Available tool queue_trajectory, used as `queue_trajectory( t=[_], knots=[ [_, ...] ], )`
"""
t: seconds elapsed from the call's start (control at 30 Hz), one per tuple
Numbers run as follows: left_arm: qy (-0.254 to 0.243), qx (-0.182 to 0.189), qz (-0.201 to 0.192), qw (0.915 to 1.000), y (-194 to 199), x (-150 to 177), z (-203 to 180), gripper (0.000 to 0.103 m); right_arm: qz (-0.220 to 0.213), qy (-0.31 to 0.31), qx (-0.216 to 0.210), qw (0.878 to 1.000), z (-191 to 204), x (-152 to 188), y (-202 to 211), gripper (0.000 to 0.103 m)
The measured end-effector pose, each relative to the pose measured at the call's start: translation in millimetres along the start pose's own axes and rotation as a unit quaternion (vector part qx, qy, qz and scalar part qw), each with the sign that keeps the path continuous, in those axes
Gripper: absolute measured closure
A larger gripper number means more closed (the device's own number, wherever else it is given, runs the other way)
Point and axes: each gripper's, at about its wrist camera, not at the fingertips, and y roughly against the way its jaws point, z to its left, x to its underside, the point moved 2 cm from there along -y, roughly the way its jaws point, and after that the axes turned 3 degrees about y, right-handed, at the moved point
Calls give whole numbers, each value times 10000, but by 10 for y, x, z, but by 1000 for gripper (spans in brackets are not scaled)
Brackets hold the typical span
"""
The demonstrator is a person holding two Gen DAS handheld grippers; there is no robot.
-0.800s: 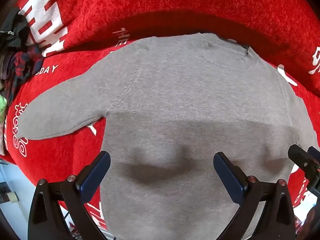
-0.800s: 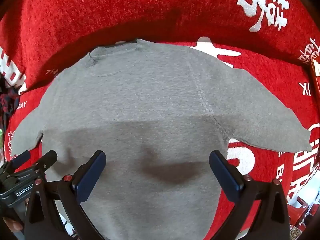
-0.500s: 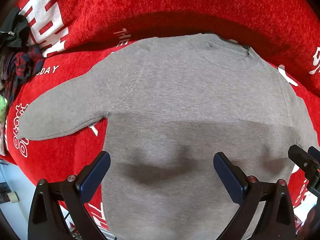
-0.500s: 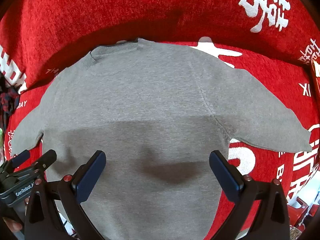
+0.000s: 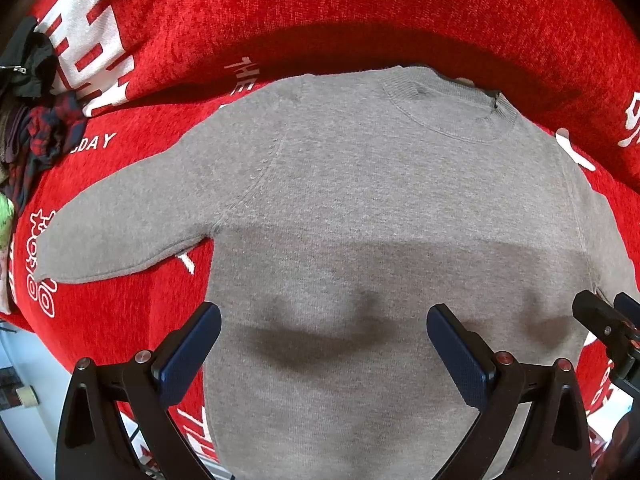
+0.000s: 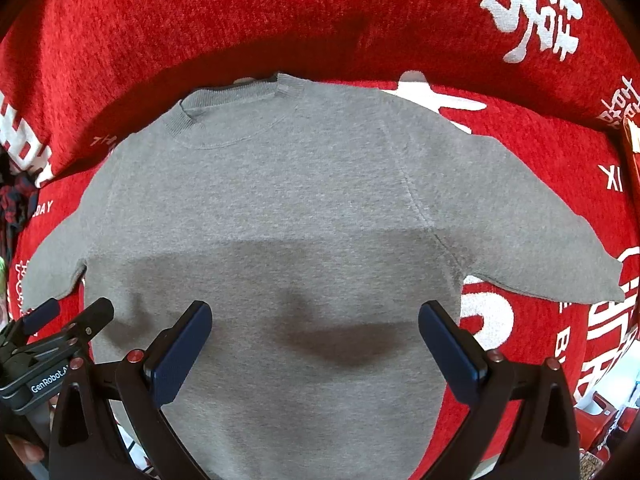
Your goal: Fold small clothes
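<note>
You're hovering both grippers, left gripper [image 5: 324, 350] and right gripper [image 6: 316, 344], jaws spread wide and empty, over the small grey knit sweater [image 5: 380, 208] lying flat on the red printed blanket [image 5: 320, 12]. Be pinching a sleeve cuff, folding it across the sweater's chest.

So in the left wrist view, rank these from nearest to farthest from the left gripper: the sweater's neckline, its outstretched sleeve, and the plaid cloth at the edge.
1. Outstretched sleeve, to the left of the left gripper.
2. Neckline, ahead, toward the top right.
3. Plaid cloth, at the far left edge.
</note>
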Motion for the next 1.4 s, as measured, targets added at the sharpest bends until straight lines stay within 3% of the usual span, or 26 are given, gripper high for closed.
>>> queue_trajectory(
  t=[0.6,0.77,1.0,1.4],
  knots=[
    [52,10,25,10000,-33,16,55,0,53,14,-50,10000,87,33,-34,0],
    [87,22,38,10000,-51,36,112,0,154,6,-410,9990,124,30,-8,0],
    [119,31,37,9999,-60,34,142,0,299,25,-325,9990,166,43,-6,0],
    [119,42,21,9999,-75,20,174,0,105,75,-283,9995,222,40,-36,0]
  ],
)
